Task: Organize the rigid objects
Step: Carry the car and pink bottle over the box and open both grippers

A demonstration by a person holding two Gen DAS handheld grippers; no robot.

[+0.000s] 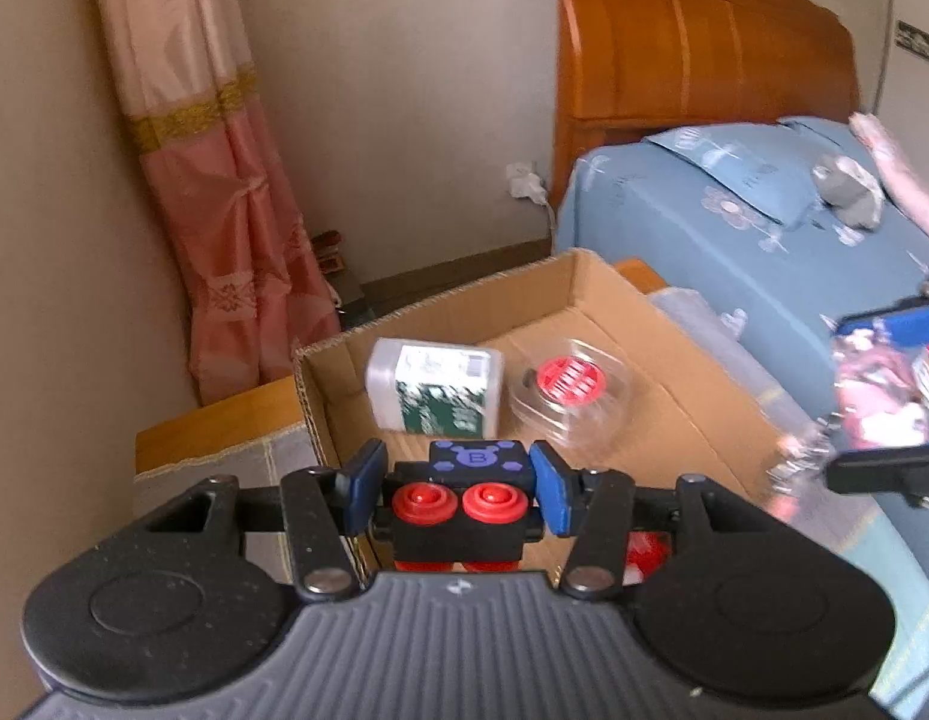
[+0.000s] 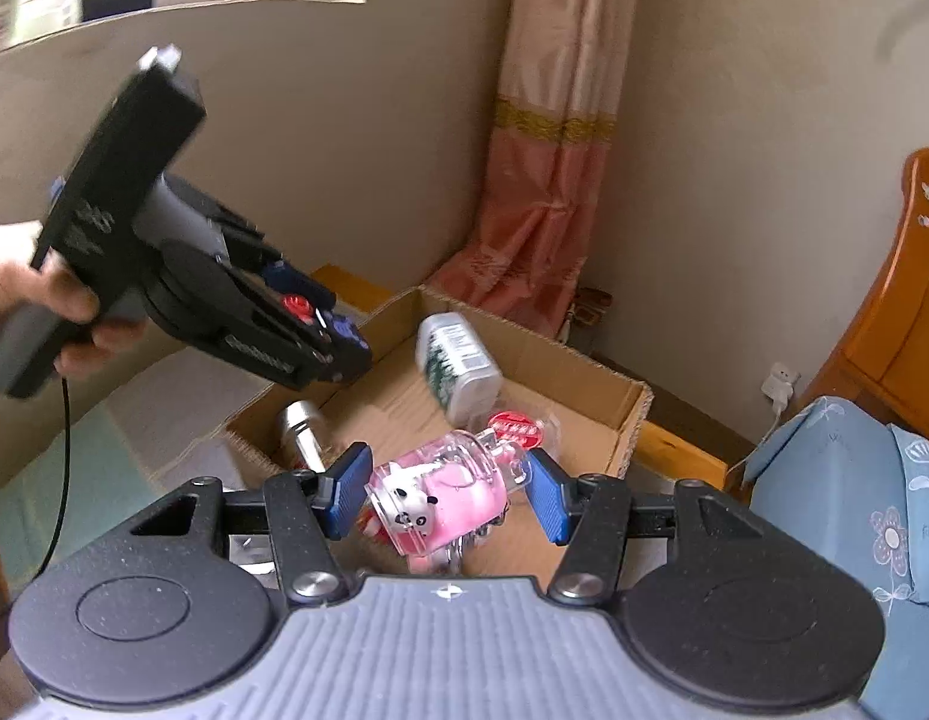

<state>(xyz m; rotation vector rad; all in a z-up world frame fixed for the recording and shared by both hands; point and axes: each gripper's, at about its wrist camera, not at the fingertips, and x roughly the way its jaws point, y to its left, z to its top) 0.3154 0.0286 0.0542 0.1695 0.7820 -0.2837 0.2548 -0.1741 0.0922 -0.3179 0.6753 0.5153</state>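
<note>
My left gripper (image 1: pixel 458 489) is shut on a black toy block with two red buttons (image 1: pixel 461 504) and holds it over the near edge of an open cardboard box (image 1: pixel 620 300). In the box lie a white bottle with a green label (image 1: pixel 434 390) and a clear round case with a red centre (image 1: pixel 569 387). My right gripper (image 2: pixel 443 489) is shut on a pink clear bottle with a panda figure (image 2: pixel 446 495), above the same box (image 2: pixel 584 372). A silver cylinder (image 2: pixel 302 429) also lies in the box. The left gripper shows in the right wrist view (image 2: pixel 338 336).
A bed with a blue floral cover (image 1: pixel 734 228) and wooden headboard (image 1: pixel 692 42) stands right of the box. A pink curtain (image 1: pixel 224 210) hangs in the corner. A wall socket with a plug (image 2: pixel 779 387) is behind the box.
</note>
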